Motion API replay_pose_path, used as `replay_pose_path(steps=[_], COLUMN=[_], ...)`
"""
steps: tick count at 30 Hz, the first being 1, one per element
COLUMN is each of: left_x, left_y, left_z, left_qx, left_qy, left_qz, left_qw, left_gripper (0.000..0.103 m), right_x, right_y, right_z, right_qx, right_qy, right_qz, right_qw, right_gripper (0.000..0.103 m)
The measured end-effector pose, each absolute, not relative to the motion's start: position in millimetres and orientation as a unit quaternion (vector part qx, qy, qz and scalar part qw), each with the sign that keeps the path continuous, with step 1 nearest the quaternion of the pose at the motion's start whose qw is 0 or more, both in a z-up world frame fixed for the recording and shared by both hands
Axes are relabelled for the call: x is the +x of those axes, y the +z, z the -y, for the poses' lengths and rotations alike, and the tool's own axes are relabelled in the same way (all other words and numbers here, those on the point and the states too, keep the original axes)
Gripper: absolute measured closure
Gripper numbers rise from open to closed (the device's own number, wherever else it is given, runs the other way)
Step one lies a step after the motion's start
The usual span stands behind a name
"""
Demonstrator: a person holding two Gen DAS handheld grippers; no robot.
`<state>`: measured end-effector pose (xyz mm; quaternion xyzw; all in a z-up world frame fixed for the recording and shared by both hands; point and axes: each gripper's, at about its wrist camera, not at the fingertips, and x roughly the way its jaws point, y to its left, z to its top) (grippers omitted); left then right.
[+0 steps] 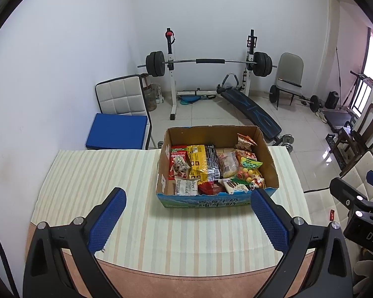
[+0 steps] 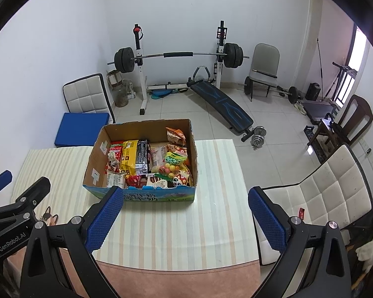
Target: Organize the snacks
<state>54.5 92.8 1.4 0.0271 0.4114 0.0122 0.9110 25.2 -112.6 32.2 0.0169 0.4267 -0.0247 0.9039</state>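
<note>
An open cardboard box (image 1: 268,154) (image 2: 97,149) with a blue printed front stands at the far middle of the striped table. Inside lie several snack packs: a yellow pack (image 1: 197,160) (image 2: 129,155), a black pack (image 1: 211,160) (image 2: 142,152), a red pack (image 1: 177,151), and a green bag with coloured balls (image 1: 248,167) (image 2: 172,164). My left gripper (image 1: 187,219) hangs open above the table's near side, short of the box, with nothing between its fingers. My right gripper (image 2: 186,217) is open too, just right of the box's front, holding nothing.
The striped cloth (image 1: 92,173) (image 2: 218,173) covers the table. A chair with a blue cushion (image 1: 116,131) stands behind the left side, a white padded chair (image 2: 318,193) at the right. A barbell rack (image 1: 209,62) and bench (image 2: 221,104) fill the floor beyond.
</note>
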Motion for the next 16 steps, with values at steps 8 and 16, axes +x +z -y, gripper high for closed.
replay_pose_path(steps=[8, 16], left_x=[57.2, 59.1], left_y=[2.5, 3.5], left_z=[-95.3, -97.0], left_qx=[0.028, 0.026], left_qy=[0.011, 0.011], left_qz=[-0.409, -0.409], left_qw=[0.912, 0.912], left_gripper=[0.0, 0.0], right_x=[27.8, 29.7], right_y=[31.1, 31.4], right_z=[110.6, 109.4], right_qx=[0.016, 0.015], right_qy=[-0.021, -0.019], right_qz=[-0.428, -0.428], right_qw=[0.903, 0.903], right_gripper=[0.001, 0.001])
